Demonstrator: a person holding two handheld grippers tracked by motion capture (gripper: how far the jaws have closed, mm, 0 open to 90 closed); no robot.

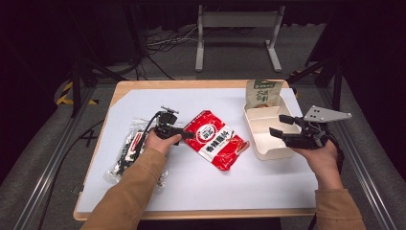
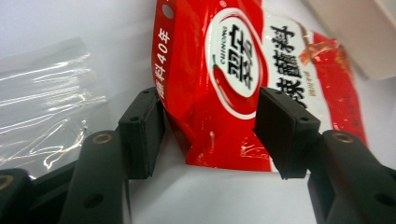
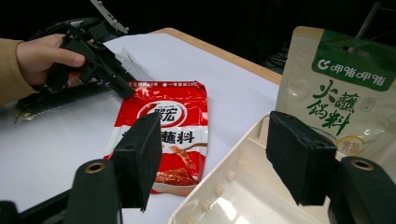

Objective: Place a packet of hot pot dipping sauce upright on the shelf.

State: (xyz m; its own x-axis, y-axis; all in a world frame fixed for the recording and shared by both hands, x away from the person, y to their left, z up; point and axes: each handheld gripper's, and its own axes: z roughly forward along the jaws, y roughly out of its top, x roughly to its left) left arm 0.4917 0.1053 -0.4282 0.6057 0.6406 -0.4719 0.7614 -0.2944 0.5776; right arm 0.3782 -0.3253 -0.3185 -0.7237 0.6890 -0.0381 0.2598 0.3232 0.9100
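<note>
White paper covers the worktop [image 1: 201, 189]. On it lies a red sachet [image 1: 216, 139] – the left hand-held gripper [image 1: 187, 135] straddles its near corner, jaws partly apart, pads not pressing. The right hand-held gripper [image 1: 279, 124] hovers half open and empty over a cream tray [image 1: 268, 152], beside a green pouch [image 1: 262, 94].

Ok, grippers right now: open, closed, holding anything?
Left gripper: open, jaws either side of the red packet corner.
Right gripper: open, holding nothing, over the tray.
</note>
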